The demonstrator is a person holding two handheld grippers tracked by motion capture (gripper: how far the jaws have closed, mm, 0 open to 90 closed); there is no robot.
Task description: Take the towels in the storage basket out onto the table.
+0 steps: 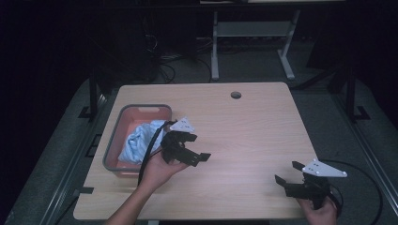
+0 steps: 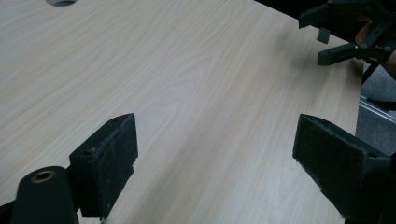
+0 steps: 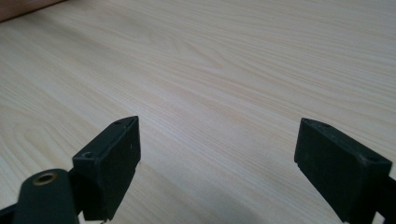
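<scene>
Both black two-jaw grippers, left (image 1: 187,150) and right (image 1: 293,180), gape wide and empty over the pale wooden table (image 1: 244,131), while the soft, light blue crumpled cloth (image 1: 138,140) in the grey-rimmed red plastic basin (image 1: 143,108) near the table's left edge looks best pinched at a raised fold.

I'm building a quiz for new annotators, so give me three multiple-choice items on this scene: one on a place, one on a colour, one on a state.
1. Where does the light blue cloth lie?
A. in the basin
B. on the bare table
C. on the floor

2. What colour is the basin inside?
A. green
B. reddish
C. white

3. How do the left hand-held gripper and right hand-held gripper stand?
A. both shut
B. one clamps the cloth
C. both open, empty

Key: 1 A, the cloth sits within the basin's walls. 2 B, its inner wall looks reddish. 3 C, both gripper views show jaws wide apart over bare wood.
</scene>
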